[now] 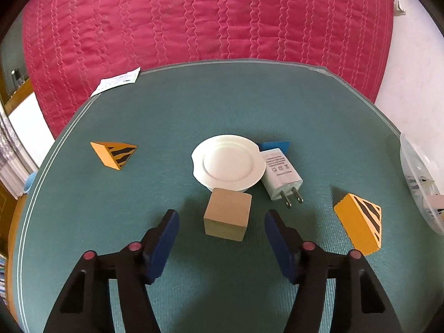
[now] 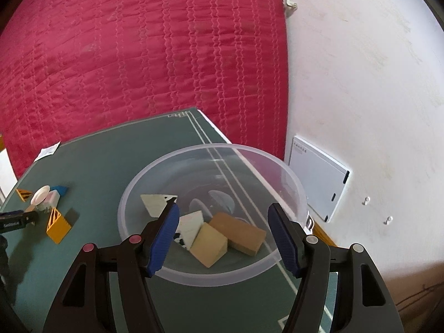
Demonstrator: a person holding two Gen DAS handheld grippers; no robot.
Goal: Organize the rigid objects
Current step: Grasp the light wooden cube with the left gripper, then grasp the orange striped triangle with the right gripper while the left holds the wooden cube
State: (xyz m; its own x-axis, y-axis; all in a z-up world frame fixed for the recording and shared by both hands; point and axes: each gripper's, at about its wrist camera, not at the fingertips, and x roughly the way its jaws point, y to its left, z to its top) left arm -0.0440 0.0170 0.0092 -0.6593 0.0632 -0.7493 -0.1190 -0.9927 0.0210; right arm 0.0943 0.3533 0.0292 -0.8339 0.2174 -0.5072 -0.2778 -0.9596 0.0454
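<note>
1. While the left gripper (image 1: 222, 216) points down at the green table mat (image 1: 138, 127), a plain wooden cube (image 1: 228, 216) sits between its blue pads – pale tan, square-edged, with clear gaps on both sides, so the jaws stand apart and grip nothing.
2. At the cube's 12 o'clock, touching it, lies a small white plate (image 1: 228, 162); a white plug adapter (image 1: 281, 176) lies at the plate's 3 o'clock, a blue block (image 1: 274, 145) behind it.
3. Orange wedges with black stripes lie at the cube's 10 o'clock (image 1: 113, 154) and 3 o'clock (image 1: 359, 223), well apart.
4. Over the clear plastic bowl (image 2: 288, 177) the right gripper (image 2: 223, 216) hovers, jaws apart and empty – below lie a tan wedge (image 2: 208, 248), a brown block (image 2: 237, 233) and white triangular pieces (image 2: 154, 202).
</note>
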